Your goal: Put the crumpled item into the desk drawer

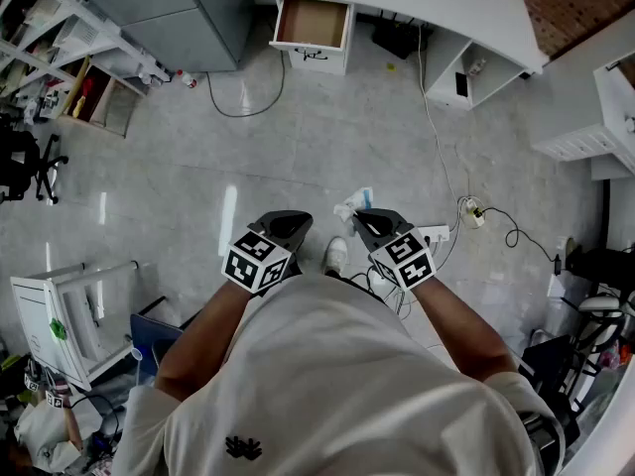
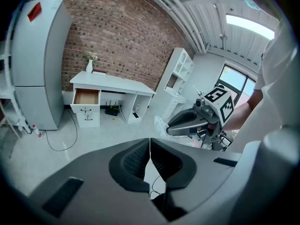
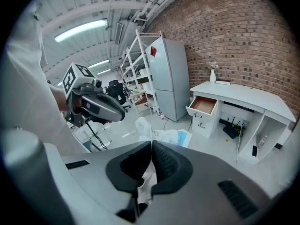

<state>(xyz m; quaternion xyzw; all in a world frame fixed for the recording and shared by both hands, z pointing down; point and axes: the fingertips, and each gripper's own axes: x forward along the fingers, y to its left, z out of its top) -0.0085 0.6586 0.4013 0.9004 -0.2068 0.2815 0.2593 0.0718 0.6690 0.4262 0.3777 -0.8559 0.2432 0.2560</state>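
Grey fridge [image 2: 35,60] against brick wall [image 2: 126,46] — cable [image 1: 241,115] trailing across floor [image 1: 298,147].

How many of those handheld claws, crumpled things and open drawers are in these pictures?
Grippers: 2, the left gripper and the right gripper
Crumpled item: 1
Open desk drawer: 1
Total: 4

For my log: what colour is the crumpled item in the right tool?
White with pale blue; the crumpled item shows best in the right gripper view.
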